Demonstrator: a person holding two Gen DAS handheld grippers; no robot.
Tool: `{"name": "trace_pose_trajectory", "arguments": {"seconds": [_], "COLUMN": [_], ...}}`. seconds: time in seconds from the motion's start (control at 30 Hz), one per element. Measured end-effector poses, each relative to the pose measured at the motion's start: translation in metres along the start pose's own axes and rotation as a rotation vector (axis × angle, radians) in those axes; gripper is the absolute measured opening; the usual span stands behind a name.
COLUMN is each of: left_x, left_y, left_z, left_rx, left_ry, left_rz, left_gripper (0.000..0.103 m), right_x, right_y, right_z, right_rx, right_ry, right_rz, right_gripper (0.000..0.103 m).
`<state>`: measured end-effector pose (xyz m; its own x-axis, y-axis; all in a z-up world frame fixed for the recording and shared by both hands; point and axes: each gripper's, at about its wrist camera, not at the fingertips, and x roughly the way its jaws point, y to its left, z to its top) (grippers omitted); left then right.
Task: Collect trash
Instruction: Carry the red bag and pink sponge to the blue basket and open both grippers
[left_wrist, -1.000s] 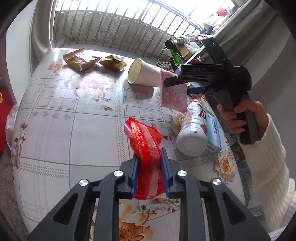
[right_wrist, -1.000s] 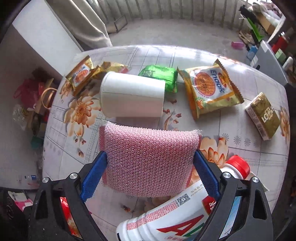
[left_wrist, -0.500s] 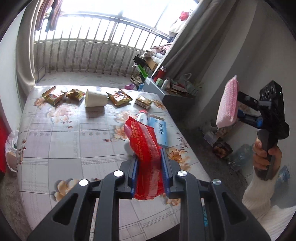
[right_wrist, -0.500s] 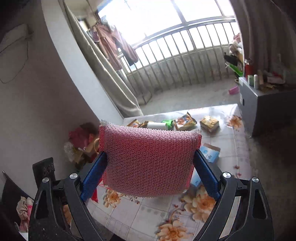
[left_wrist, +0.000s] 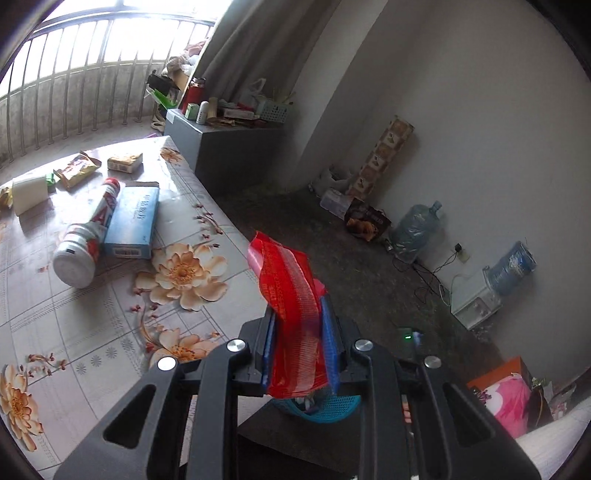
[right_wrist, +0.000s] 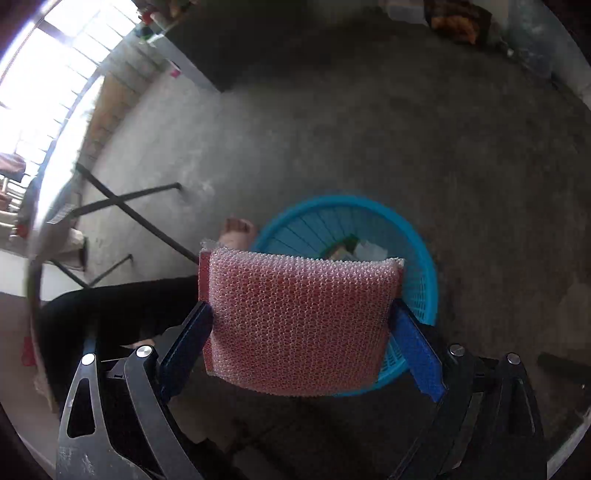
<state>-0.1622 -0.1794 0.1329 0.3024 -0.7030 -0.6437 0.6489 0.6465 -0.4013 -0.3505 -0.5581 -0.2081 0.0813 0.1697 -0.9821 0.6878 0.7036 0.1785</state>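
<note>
A red wrapper (left_wrist: 295, 317), crinkled and translucent with pale print, is clamped upright between the blue pads of the left tongs (left_wrist: 299, 350), beyond the counter (left_wrist: 92, 314) edge and over the dark floor (left_wrist: 351, 251). A pink mesh sponge (right_wrist: 299, 325) is gripped across its width by the right tongs (right_wrist: 303, 332), directly above a blue basket (right_wrist: 424, 273) on the floor, in which scraps are seen. A bottle (left_wrist: 86, 240) and a blue box (left_wrist: 133, 221) are left lying on the counter near its edge. Open floor is seen around the basket; a bare foot (right_wrist: 238, 232) is just beside its rim.
</note>
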Motion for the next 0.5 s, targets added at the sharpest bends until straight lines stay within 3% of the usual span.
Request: {"name": "trace_pose_trajectory", "arguments": {"seconds": [0.07,0.17,0.23,0.3,0.37,0.4,0.43,0.5], "left_x": [0.014,0.032,0.044,0.056,0.066,0.069,0.074,0.087], "left_y": [-0.012,-0.027,-0.033,-0.037,-0.041,-0.042,-0.043,-0.047], "left_z": [-0.002,-0.005,-0.007,-0.009,-0.010,-0.010,-0.011,-0.014], "left_rx": [0.026,0.079,0.091,0.098,0.101,0.099,0.097,0.102], "left_ry": [0.031,0.076,0.108,0.133,0.146,0.152,0.167,0.204], "left_rz": [-0.004,0.001,-0.016,-0.032,-0.040,-0.049,-0.064,-0.093], "left_gripper": [0.022,0.022,0.023,0.023,0.023,0.023,0.023,0.023], "right_x": [0.056,0.115,0.130,0.134,0.128,0.120,0.110,0.090], "right_y": [-0.011,-0.020,-0.026,-0.030,-0.013,-0.001,0.005,0.003], "right_z": [0.000,-0.001,-0.002,0.003,0.011,0.017,0.020,0.025], "right_rx": [0.039,0.115,0.183,0.214,0.068,-0.004,-0.023,0.035], "right_ry": [0.138,0.311,0.354,0.348,0.308,0.261,0.223,0.171], "right_rz": [-0.042,0.076,0.122,0.115,-0.065,-0.103,-0.115,-0.046], "right_gripper": [0.092,0.094,0.094,0.096,0.095,0.095,0.095,0.095]}}
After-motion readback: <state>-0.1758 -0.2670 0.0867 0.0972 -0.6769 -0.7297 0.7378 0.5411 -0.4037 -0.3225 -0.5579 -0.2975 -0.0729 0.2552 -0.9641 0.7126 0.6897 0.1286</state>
